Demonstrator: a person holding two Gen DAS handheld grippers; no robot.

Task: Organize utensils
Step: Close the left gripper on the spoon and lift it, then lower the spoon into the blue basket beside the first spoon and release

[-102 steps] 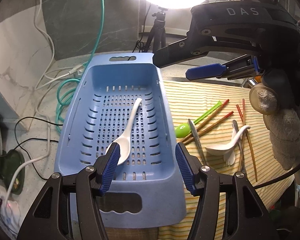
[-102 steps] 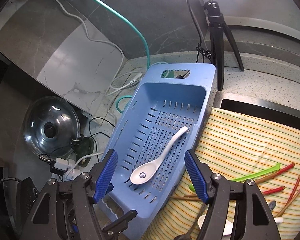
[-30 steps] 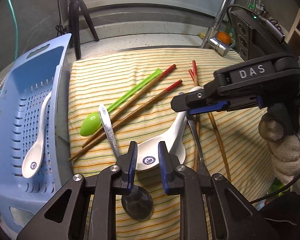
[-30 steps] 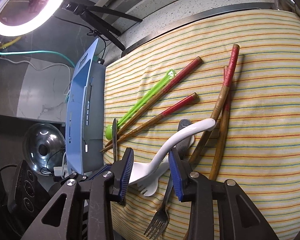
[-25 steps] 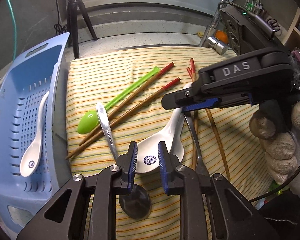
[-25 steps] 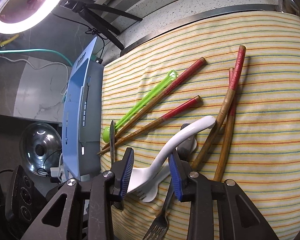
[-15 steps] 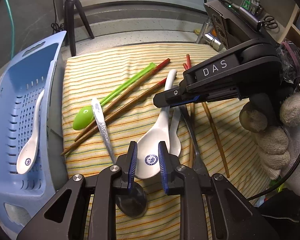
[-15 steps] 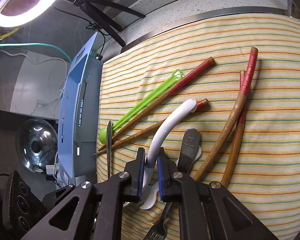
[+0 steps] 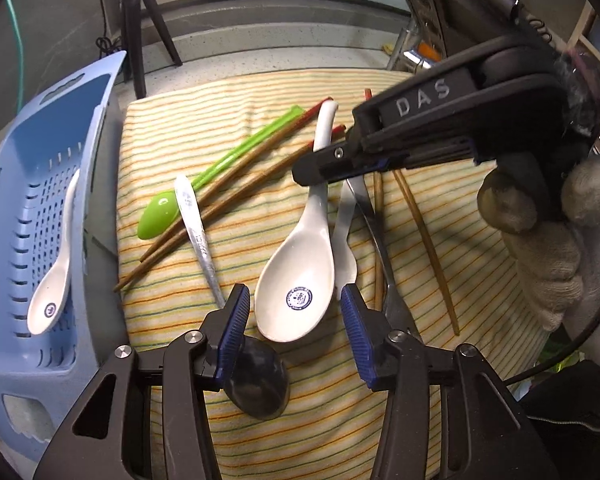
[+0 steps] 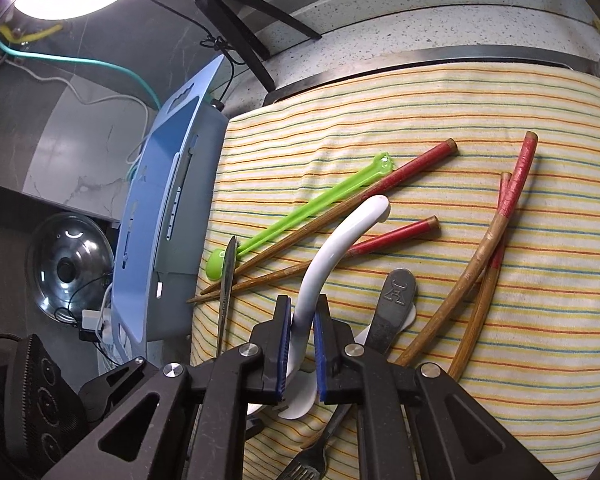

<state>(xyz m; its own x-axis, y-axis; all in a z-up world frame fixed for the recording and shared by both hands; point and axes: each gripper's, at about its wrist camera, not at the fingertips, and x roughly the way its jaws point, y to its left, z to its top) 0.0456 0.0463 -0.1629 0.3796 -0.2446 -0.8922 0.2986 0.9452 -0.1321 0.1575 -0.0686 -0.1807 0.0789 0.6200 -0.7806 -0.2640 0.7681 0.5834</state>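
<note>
A white ceramic spoon (image 9: 300, 272) lies on the striped cloth (image 9: 220, 120). Its bowl sits between my left gripper's (image 9: 296, 312) blue pads, which are opening and do not touch it. My right gripper (image 10: 302, 344) is shut on the spoon's curved handle (image 10: 340, 240); in the left wrist view it reaches in from the right (image 9: 320, 164). A second white spoon (image 9: 56, 264) rests in the blue slotted basket (image 9: 40, 184) at the left. A green spoon (image 9: 160, 212), a metal spoon (image 9: 196, 232), red-tipped chopsticks (image 10: 404, 168), a fork (image 9: 380, 240) and a white plastic fork (image 9: 346, 232) lie around.
The basket (image 10: 160, 220) borders the cloth's left edge. A tripod (image 9: 140, 32) stands behind it, and a pot lid (image 10: 68, 264) and cables lie beyond it. A gloved hand (image 9: 548, 248) holds the right gripper over the cloth's right side.
The right jaws closed on the white spoon's handle, and the handle swung to point away. The left jaws, narrow around the spoon's bowl before, have spread apart.
</note>
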